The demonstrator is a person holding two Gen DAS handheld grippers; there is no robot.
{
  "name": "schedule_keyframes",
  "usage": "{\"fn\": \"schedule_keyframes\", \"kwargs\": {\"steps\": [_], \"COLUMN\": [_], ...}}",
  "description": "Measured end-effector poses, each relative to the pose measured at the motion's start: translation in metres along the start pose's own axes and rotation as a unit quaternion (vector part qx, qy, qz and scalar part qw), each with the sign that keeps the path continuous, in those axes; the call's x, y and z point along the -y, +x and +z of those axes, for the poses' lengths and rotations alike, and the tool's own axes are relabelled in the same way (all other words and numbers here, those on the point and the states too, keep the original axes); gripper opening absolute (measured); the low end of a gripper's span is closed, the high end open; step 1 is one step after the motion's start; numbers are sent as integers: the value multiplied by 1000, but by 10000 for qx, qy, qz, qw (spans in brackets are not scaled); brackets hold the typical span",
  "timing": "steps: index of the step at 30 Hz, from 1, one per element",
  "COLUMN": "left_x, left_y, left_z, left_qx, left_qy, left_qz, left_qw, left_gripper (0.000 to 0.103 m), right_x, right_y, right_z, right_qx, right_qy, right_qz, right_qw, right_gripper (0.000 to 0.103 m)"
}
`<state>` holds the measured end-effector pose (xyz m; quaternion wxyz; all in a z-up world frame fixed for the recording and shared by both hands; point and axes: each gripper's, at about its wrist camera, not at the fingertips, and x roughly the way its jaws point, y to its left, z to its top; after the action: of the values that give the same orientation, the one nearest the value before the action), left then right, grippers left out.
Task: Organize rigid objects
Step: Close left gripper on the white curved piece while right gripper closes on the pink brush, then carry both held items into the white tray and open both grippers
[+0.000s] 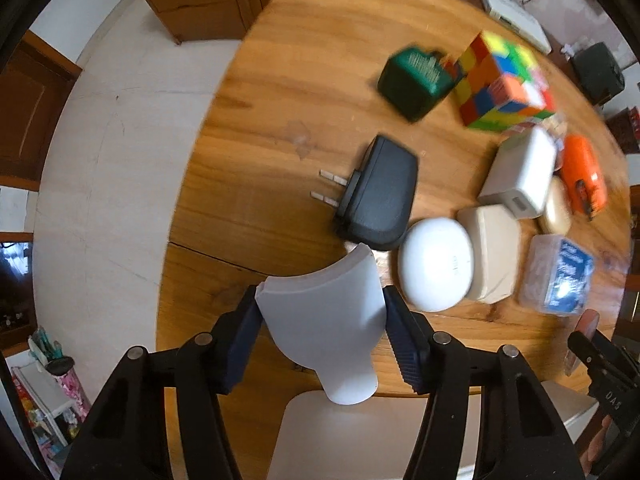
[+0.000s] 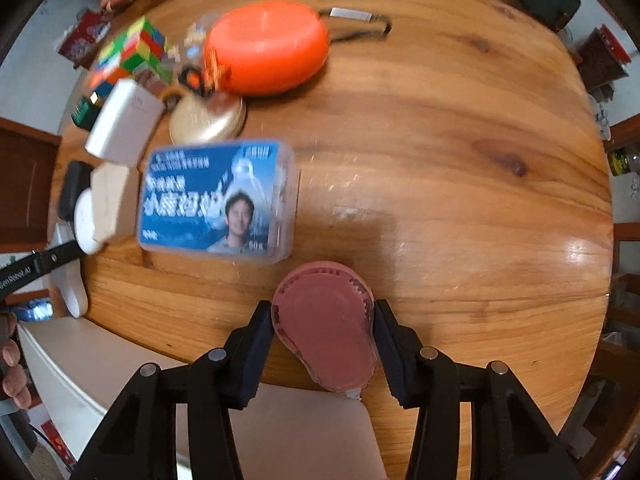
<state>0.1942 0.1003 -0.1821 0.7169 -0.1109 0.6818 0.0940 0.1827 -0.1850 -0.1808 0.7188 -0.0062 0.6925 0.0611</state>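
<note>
My left gripper point(image 1: 322, 328) is shut on a white fan-shaped plastic piece point(image 1: 324, 320), held over the near edge of the round wooden table point(image 1: 280, 80). Its tip sits close to a black plug adapter point(image 1: 378, 194) and a white round case point(image 1: 436, 264). My right gripper point(image 2: 324, 336) is shut on a pink correction-tape dispenser point(image 2: 326, 324), held above the table point(image 2: 460, 160) just in front of a clear box with a blue label point(image 2: 216, 200).
Grouped on the table are a colour cube point(image 1: 504, 80), a green box point(image 1: 416, 80), a white charger point(image 1: 520, 172), a beige case point(image 1: 492, 252), a gold disc point(image 2: 208, 120) and an orange round case point(image 2: 266, 46). A pale chair seat point(image 2: 304, 432) lies below both grippers.
</note>
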Motion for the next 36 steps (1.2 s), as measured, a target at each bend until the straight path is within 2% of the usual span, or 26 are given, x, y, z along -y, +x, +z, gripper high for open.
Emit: {"fn": "schedule_keyframes", "kwargs": {"steps": [7,12,17,21,24,27,31,34,36], "left_x": [8,-1,-10,-11,-3,10,28,41,48], "left_y": [-49,-95,-153,-203,-217,-220,-203,-179,-158], "left_z": [-10,-25,-54,-95,-123,-148,-179,-195,-202], "left_qx": [548,1028,1641,2017,2180,2280,2292,2289,2337], "left_qy": [-62,-92,105,528,897,1255,1626,1794,1800], "left_qz": [-215,-481,-828,-1171,-1372,-1481,-1454,-1194,-892], "left_qw": [9982,9935,9829,9710,9621,9541,9486,9493,9513], "left_gripper": [63,63,63,63,63,63,63,63,63], "right_x": [13,23,14,6,-10,-28,-45,-56,-57], "right_y": [-52,-96,-142,-191,-213,-221,-210,-186,-168], "right_z": [-2,-6,-20,-55,-87,-122,-156,-175,-181], "right_qx": [663,1219,1909,2412,2649,2753,2708,2625,2487], "right_qy": [202,396,512,358,120,-167,-414,-571,-595], "right_qz": [117,267,373,553,718,849,993,813,710], "right_qw": [9975,9914,9796,9682,9615,9574,9566,9598,9641], "right_gripper": [50,50,50,50,50,50,50,50,50]}}
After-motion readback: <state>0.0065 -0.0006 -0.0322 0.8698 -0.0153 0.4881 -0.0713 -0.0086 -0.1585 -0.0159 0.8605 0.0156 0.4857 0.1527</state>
